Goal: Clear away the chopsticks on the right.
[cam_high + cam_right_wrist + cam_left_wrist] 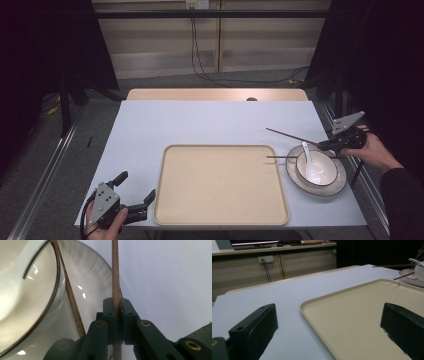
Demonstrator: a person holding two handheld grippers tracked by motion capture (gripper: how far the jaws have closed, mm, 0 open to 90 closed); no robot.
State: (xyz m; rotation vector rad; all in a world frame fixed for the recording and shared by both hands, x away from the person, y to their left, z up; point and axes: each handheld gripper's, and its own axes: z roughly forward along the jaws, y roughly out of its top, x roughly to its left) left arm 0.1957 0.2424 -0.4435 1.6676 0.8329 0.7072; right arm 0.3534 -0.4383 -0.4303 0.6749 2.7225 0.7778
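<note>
A white bowl (320,172) with a white spoon (306,152) in it stands on a dark-rimmed plate (341,186) at the table's right. My right gripper (322,146) is shut on a brown chopstick (290,136) that points left, raised above the table. In the right gripper view its jaws (116,303) pinch that chopstick (115,270) beside the bowl (20,290). The second chopstick (280,157) lies across the plate rim and the tray's right edge. My left gripper (136,186) stands open with nothing in it, at the front left corner of the beige tray (220,185).
The white table (210,120) has a wooden strip along its far edge. Black curtains hang at both sides and cables run across the floor behind. The left gripper view shows the tray (362,305), with the plate (409,277) far off at the right.
</note>
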